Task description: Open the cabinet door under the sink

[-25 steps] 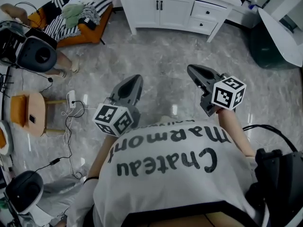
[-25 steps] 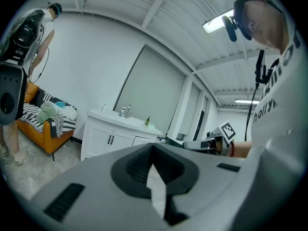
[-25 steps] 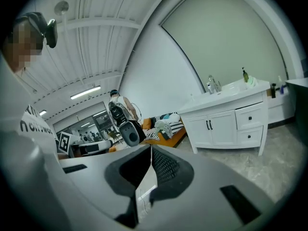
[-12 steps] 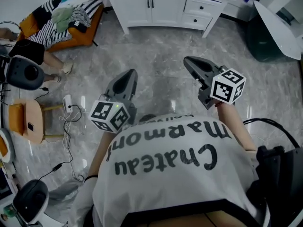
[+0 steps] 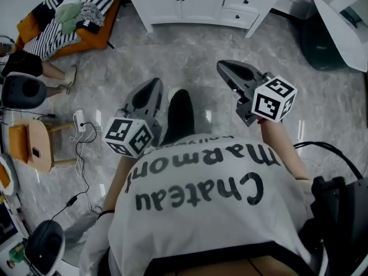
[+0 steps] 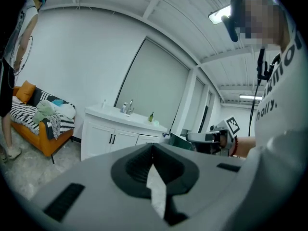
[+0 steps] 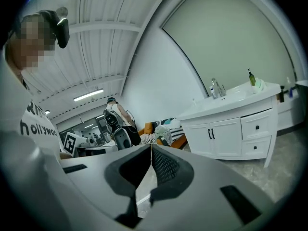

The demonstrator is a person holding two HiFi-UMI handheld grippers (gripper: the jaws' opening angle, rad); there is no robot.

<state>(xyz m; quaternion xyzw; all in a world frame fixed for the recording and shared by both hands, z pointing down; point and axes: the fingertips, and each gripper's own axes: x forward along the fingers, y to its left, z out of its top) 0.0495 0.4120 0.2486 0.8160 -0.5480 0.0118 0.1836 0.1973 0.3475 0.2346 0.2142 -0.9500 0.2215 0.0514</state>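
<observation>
Over grey floor, left gripper, right gripper closed, cabinet ahead

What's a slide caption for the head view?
Closed sink cabinet stands across the floor; left gripper and right gripper both shut, empty.

Grey floor: white cabinet, orange sofa, cables.

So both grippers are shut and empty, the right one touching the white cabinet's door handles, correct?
No: the head view shows the right gripper short of the white cabinet, floor between them. Both it and the left gripper are shut and empty.
</observation>
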